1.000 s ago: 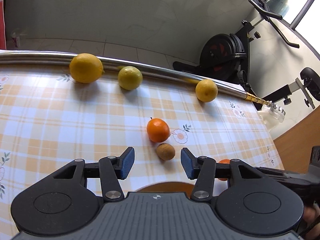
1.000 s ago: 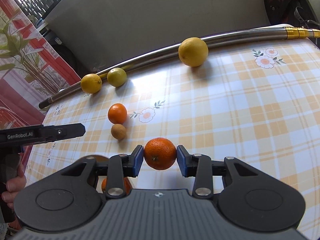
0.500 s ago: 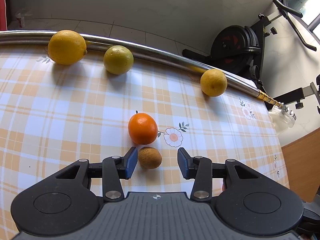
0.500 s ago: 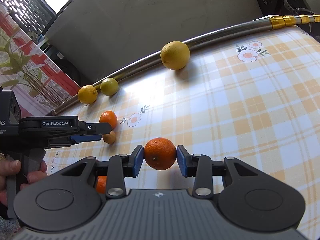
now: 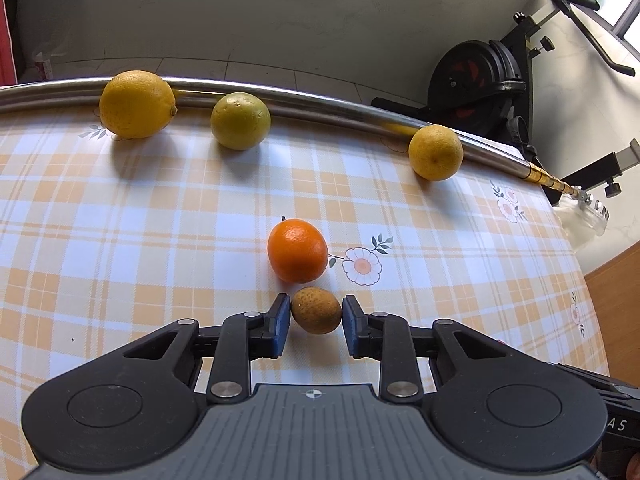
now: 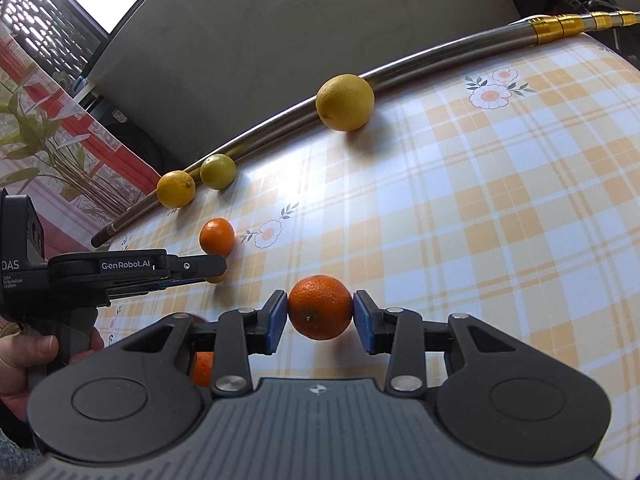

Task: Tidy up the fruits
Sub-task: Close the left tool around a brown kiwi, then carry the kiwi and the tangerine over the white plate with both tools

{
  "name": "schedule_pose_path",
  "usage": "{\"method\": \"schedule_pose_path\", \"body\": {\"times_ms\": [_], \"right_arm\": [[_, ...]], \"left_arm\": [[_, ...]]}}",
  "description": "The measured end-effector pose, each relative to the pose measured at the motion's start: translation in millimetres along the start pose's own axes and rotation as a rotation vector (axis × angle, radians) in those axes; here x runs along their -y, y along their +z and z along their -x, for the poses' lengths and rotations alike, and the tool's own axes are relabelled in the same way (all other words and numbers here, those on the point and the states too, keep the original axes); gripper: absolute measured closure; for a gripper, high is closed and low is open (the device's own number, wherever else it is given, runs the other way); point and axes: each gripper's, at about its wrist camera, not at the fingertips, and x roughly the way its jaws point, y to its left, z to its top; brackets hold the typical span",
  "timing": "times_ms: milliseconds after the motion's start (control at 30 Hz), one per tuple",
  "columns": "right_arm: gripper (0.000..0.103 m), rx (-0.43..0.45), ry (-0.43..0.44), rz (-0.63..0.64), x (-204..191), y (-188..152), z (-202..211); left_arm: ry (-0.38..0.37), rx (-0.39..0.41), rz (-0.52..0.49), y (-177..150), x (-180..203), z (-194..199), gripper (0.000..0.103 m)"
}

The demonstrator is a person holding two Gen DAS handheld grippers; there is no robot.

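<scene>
A tabletop covered with an orange-and-white checked cloth printed with small flowers fills both views. Along its far edge lies a long steel pipe with a gold-banded end at the right of the left wrist view. Beyond it are a pale grey wall, a tiled floor and a black exercise bike at the upper right. The right wrist view shows a bright window with a grille and a leafy plant at the upper left.

Against the pipe rest three yellow fruits: a large lemon at the upper left, a greenish lemon just beside it, and a round yellow fruit well apart to the right. Near the middle of the cloth sits a small orange, and touching its near side is a small brown fruit.

The left gripper has its fingers narrowed around the brown fruit, the blue pads at or almost at its sides; I cannot tell whether they press it.

The right gripper has its fingers clamped on an orange, held just above the cloth. Another orange shows partly behind its left finger at the lower left.
</scene>
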Motion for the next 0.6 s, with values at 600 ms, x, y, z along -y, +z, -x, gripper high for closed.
{"method": "schedule_pose_path", "body": {"times_ms": [600], "right_arm": [[0.064, -0.036, 0.018, 0.153, -59, -20, 31]], "left_arm": [[-0.139, 0.069, -0.164, -69, -6, 112, 0.073]]}}
